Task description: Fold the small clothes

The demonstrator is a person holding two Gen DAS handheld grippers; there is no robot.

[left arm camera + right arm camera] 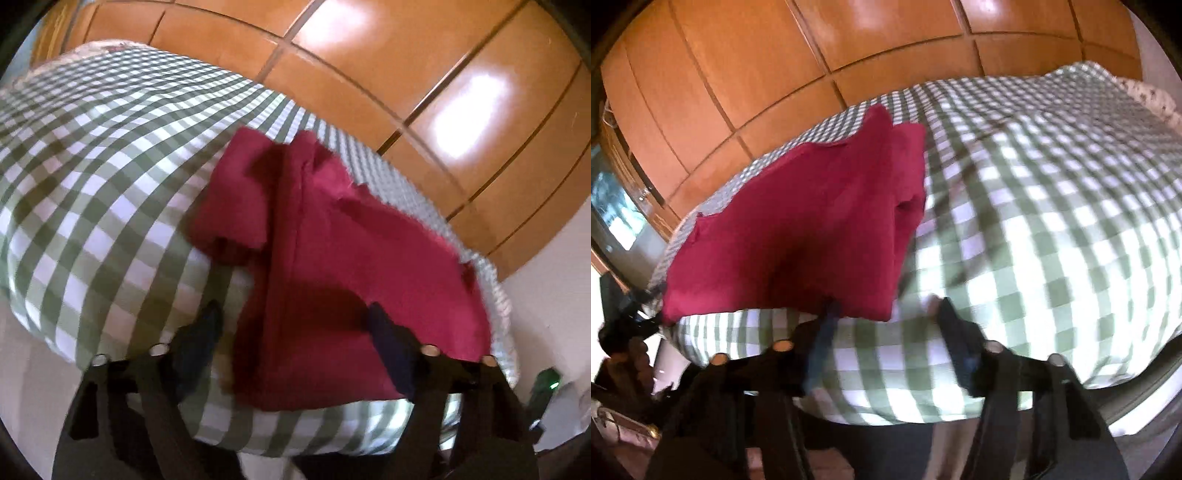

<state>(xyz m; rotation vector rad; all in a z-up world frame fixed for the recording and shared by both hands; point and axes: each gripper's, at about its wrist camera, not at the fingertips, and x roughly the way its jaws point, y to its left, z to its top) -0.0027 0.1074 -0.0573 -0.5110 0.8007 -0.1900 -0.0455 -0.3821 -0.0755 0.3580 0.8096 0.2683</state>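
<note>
A dark red garment [332, 266] lies partly folded on a green and white checked bed cover [92, 177], with a short sleeve [232, 221] folded onto its left side. My left gripper [295, 321] is open, its fingers spread over the garment's near edge and holding nothing. In the right wrist view the same red garment [798, 229] lies at the left on the checked cover [1052, 221]. My right gripper [886, 314] is open just in front of the garment's near right corner, holding nothing.
Orange wooden wardrobe doors [424, 74] stand behind the bed and also show in the right wrist view [738, 74]. A window [613, 214] is at the far left. Dark objects [624, 332] sit by the bed's left corner. A green-lit device [550, 384] is at the right.
</note>
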